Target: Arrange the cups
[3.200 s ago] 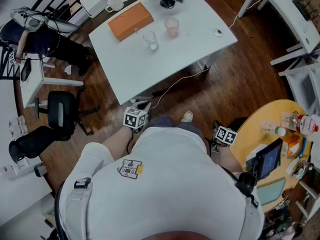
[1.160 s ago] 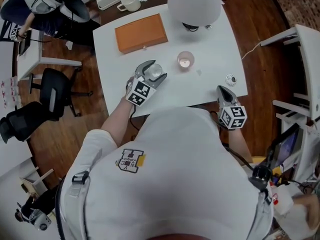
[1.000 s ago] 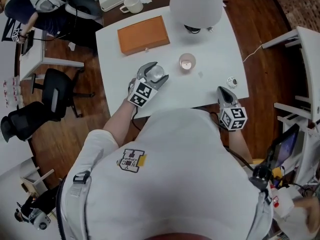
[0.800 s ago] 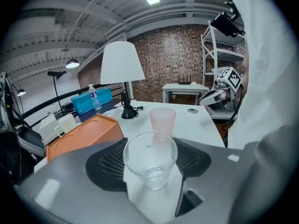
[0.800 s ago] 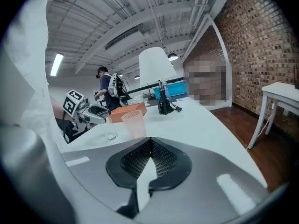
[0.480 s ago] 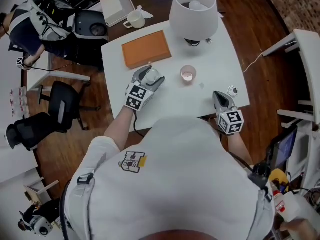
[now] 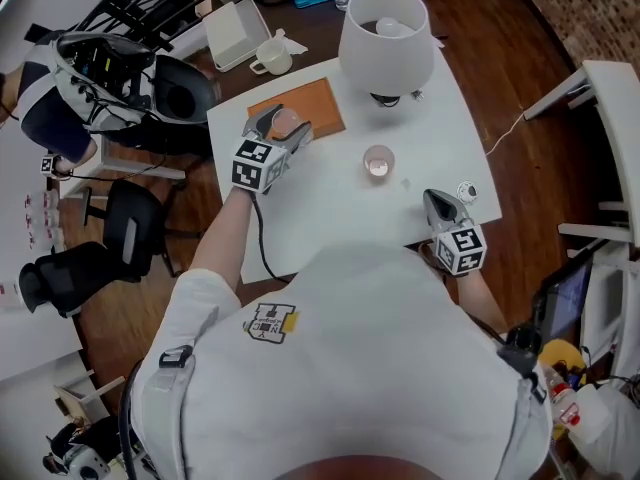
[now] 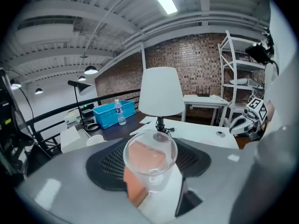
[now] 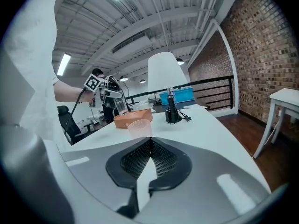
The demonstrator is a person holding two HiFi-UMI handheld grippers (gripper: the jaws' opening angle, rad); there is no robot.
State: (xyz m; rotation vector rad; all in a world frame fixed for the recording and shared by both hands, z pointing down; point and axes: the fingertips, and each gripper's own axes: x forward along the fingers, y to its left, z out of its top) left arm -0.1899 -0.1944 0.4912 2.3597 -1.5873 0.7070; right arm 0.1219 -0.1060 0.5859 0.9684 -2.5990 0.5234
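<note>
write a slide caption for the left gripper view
Left gripper holds a clear cup over the orange box, white lamp behind.

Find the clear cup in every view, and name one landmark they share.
Head view: clear cup upper left of centre, in the left gripper, over the orange box.
Left gripper view: cup at lower centre.
Right gripper view: cup small, left of centre.
Shared landmark: the white lamp.

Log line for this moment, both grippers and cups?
left gripper: shut on clear cup, over orange box | right gripper: shut, empty | pink cup: on table
</note>
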